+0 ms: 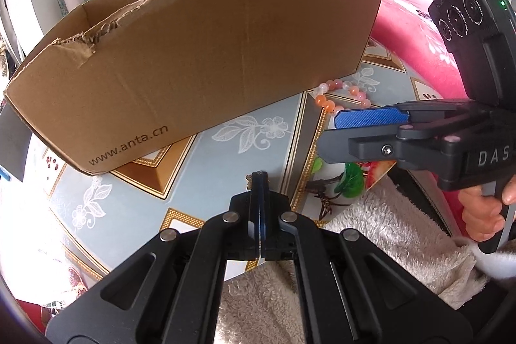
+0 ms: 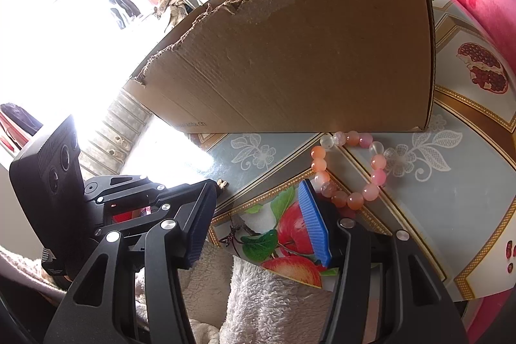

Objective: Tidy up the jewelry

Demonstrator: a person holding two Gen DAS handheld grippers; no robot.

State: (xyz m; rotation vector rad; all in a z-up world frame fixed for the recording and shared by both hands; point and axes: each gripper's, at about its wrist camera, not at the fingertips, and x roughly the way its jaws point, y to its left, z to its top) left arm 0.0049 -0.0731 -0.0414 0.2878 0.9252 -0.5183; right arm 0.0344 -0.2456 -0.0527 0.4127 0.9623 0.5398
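Note:
A bracelet of pink, orange and clear beads [image 2: 348, 169] lies on the patterned tablecloth just in front of the cardboard box's [image 2: 306, 53] corner; in the left wrist view the bracelet [image 1: 338, 95] is partly hidden behind my right gripper. My right gripper [image 2: 254, 215] is open, and its right blue pad [image 2: 314, 227] sits against the bracelet's near beads, which lie outside the gap. My left gripper [image 1: 259, 179] is shut low over the table. A tiny gold piece [image 2: 222, 182] pokes out at its tips.
The torn-edged cardboard box [image 1: 193, 69] stands open-topped across the back of the table [image 1: 274, 131]. A fluffy white towel [image 1: 387, 231] lies at the near edge. A pink blanket [image 1: 412, 31] is to the right. A person's hand [image 1: 483, 215] grips the right handle.

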